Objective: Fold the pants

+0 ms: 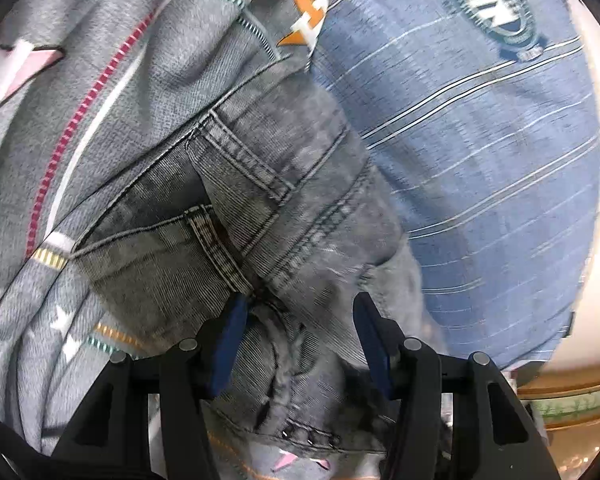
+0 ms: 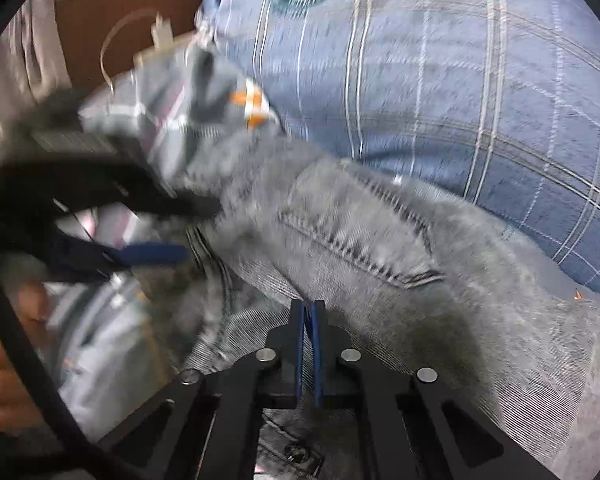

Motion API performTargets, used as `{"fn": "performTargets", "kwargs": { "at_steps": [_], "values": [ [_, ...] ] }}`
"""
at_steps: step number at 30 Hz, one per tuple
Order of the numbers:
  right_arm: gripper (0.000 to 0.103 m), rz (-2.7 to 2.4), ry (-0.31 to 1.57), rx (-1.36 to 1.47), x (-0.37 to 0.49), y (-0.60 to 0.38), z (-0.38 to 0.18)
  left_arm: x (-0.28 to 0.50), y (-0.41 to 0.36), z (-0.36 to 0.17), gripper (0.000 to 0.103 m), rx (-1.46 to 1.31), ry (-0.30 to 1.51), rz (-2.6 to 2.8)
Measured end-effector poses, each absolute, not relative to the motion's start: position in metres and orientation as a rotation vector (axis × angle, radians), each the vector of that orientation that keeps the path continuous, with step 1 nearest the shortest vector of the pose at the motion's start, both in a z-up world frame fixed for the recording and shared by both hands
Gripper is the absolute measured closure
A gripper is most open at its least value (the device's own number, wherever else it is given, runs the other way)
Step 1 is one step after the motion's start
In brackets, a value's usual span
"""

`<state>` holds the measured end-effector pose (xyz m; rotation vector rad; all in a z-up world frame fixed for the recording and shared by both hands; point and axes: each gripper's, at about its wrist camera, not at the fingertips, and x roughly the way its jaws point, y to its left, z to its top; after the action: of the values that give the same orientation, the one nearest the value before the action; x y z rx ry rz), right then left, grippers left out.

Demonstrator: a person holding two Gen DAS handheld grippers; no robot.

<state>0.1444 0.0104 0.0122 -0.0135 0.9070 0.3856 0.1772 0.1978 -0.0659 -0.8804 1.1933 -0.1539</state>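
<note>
Left wrist view. The jeans [image 1: 260,208], grey washed denim, lie bunched on a grey bedspread [image 1: 100,80] printed with stars and dashed stripes. Long axis of the visible denim runs diagonally, from the bottom centre of the frame up toward the upper middle, where it ends near an orange star on the bedspread. A belt loop and seams show in the middle of the denim; riveted edge visible at the bottom. A blue striped pillow [image 1: 480,140] with a round badge sits right of the jeans, touching them along their right edge. The left tool [image 1: 300,312] has its blue pads apart, one on either side of a ridge of denim; whether the pads touch the cloth cannot be told.

Right wrist view. Frame is motion-blurred. The jeans [image 2: 380,248] stretch diagonally from upper left to lower right, below and against the pillow [image 2: 440,80]. A stitched pocket edge runs along the same diagonal. The right tool [image 2: 309,312] has its pads pressed together; a thin fold of denim appears to sit between them, though blur makes this uncertain. Left of the jeans, the left tool [image 2: 188,232] shows with pads spread at the denim's edge. The bedspread [image 2: 100,340] lies below it.
</note>
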Motion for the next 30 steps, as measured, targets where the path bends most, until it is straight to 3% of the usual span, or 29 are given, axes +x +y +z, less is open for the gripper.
{"fn": "performTargets", "kwargs": {
  "at_steps": [2,7,10,13,15,17,18,21,24,25,26,27,30],
  "values": [
    [0.101,0.410,0.909,0.038,0.144,0.005,0.018,0.186,0.197,-0.071,0.054,-0.918,1.201,-0.168],
    [0.101,0.416,0.908,0.043,0.145,0.007,0.022,0.210,0.192,-0.077,0.056,-0.877,1.245,-0.150],
    [0.100,0.435,0.921,0.048,0.144,0.011,0.016,0.221,0.189,-0.089,0.074,-0.821,1.287,-0.137],
    [0.096,0.441,0.894,0.041,0.139,0.011,0.016,0.217,0.201,-0.094,0.083,-0.891,1.275,-0.133],
    [0.078,0.426,0.894,0.026,0.137,0.012,0.015,0.216,0.206,-0.092,0.089,-0.923,1.268,-0.139],
    [0.020,0.415,0.898,-0.006,0.139,0.018,0.015,0.212,0.209,-0.085,0.093,-0.918,1.244,-0.141],
    [0.020,0.413,0.876,-0.029,0.139,0.022,0.016,0.213,0.209,-0.080,0.095,-0.909,1.227,-0.152],
    [0.020,0.405,0.877,-0.065,0.145,0.031,0.015,0.210,0.204,-0.060,0.096,-0.877,1.181,-0.181],
    [0.028,0.400,0.892,-0.063,0.155,0.038,0.009,0.205,0.206,-0.049,0.096,-0.886,1.150,-0.205],
    [0.039,0.387,0.894,-0.081,0.157,0.040,0.007,0.203,0.206,-0.047,0.096,-0.886,1.145,-0.211],
    [0.062,0.371,0.904,-0.104,0.160,0.044,0.004,0.200,0.208,-0.045,0.096,-0.886,1.140,-0.219],
    [0.074,0.347,0.910,-0.121,0.162,0.044,0.002,0.198,0.209,-0.043,0.096,-0.887,1.136,-0.223],
    [0.091,0.328,0.902,-0.058,0.162,0.032,0.007,0.194,0.213,-0.039,0.096,-0.891,1.131,-0.233]
  ]
}}
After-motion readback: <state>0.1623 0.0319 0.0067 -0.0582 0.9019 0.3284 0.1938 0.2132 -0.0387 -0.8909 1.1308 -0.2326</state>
